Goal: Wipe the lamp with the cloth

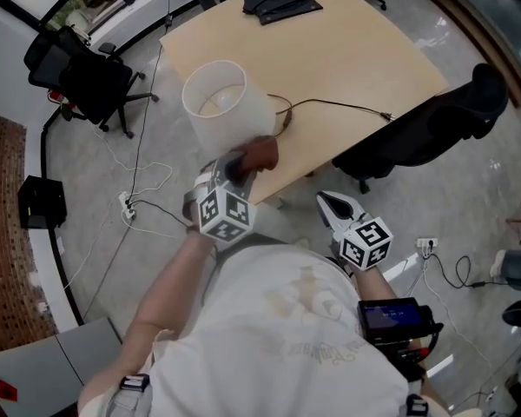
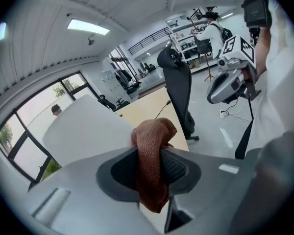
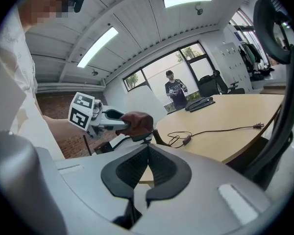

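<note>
The lamp's white shade (image 1: 215, 101) stands at the near left edge of the wooden table (image 1: 347, 59). My left gripper (image 1: 243, 168) is shut on a brown cloth (image 1: 260, 155), which sits against the shade's lower near side. In the left gripper view the cloth (image 2: 152, 155) hangs pinched between the jaws, with the shade (image 2: 83, 131) right behind it. My right gripper (image 1: 332, 202) hovers off the table's near edge, shut with nothing in it. The right gripper view shows its jaws (image 3: 147, 151) closed, and beyond them the cloth (image 3: 137, 123) and the shade (image 3: 142, 102).
The lamp's cord (image 1: 330, 104) trails right across the table. A black office chair (image 1: 434, 133) stands at the table's near right, another (image 1: 82, 81) at far left. Black items (image 1: 282, 0) lie on the far edge. Cables and a power strip (image 1: 128, 205) lie on the floor.
</note>
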The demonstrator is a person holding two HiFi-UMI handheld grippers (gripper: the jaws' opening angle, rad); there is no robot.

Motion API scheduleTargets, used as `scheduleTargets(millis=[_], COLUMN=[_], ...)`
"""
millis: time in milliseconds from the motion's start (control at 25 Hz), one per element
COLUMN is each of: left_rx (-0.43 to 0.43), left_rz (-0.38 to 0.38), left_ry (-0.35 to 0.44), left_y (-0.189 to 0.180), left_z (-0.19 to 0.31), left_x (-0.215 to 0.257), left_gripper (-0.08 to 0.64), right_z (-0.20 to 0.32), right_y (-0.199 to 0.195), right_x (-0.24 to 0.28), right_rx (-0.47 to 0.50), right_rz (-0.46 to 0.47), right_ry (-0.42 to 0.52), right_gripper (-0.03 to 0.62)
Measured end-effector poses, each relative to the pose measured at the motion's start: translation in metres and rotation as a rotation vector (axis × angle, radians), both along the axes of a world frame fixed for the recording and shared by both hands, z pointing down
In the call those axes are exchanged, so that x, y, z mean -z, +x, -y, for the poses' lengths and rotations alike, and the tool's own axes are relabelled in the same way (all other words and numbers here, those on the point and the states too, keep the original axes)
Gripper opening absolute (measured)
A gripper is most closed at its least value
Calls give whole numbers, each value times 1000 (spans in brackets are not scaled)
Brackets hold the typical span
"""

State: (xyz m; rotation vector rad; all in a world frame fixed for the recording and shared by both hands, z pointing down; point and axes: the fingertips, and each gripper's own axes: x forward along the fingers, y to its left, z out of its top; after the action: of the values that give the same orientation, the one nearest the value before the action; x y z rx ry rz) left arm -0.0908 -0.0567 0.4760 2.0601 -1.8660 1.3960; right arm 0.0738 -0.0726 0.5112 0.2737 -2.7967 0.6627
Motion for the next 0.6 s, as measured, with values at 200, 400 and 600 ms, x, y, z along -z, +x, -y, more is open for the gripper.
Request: scheduleTargets(millis=[200, 400, 600], left_rx=[11, 144, 133], left_rz=[-10, 90, 149], left_ry=[207, 517, 469], left_y=[2, -38, -62], left_z=[-7, -27, -26], left_x=[49, 148, 133], left_gripper=[104, 104, 104], right_z=[10, -1, -15], right_y=[7, -3, -20], right_x=[-2, 0, 3], right_rx=[-31, -25, 6], right_rz=[-6, -6, -13], right_ry=[4, 3, 17], right_gripper=[12, 12, 12])
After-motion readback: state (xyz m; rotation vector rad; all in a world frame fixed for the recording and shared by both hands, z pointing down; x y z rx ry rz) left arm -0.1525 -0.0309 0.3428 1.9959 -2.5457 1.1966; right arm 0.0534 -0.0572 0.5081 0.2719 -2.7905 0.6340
